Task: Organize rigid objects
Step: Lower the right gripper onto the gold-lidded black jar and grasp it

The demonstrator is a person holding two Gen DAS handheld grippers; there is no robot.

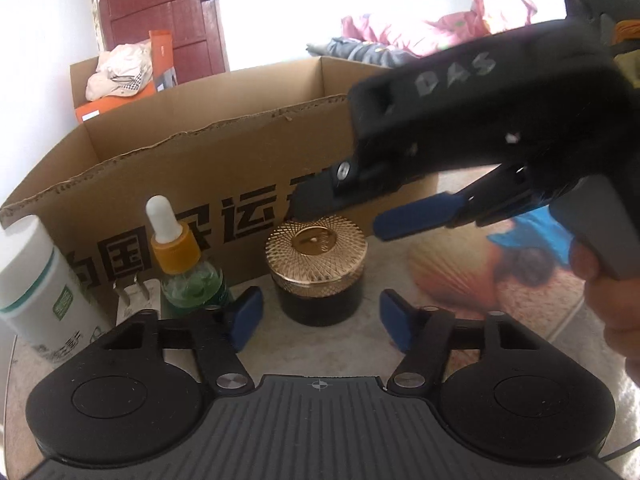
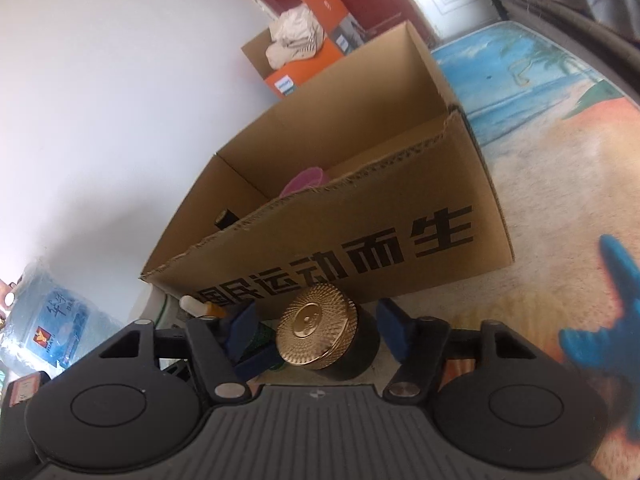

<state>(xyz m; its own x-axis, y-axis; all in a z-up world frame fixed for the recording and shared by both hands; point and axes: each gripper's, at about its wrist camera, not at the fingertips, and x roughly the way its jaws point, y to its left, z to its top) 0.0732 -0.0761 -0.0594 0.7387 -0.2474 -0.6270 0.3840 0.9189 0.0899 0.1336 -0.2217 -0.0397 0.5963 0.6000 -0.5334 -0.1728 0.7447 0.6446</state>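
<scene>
In front of the cardboard box (image 2: 400, 216), on the printed mat, stands the gold-lidded jar (image 2: 324, 338). Both the right gripper (image 2: 320, 330) and left gripper (image 1: 320, 320) gape wide, empty. Probably glass: heavy, slippery; grasp the dark body below the lid.

Your round dark glass jar (image 1: 318, 280) has a shiny gold metal lid, finely ribbed. The brown corrugated cardboard box (image 1: 224, 168) behind it is matt, with a ragged torn top edge. The green clear dropper bottle (image 1: 186, 264) looks glossy, with a white rubbery bulb. The white plastic tub (image 1: 38, 288) is smooth. Your blue finger pads (image 1: 248, 316) look matt.
</scene>
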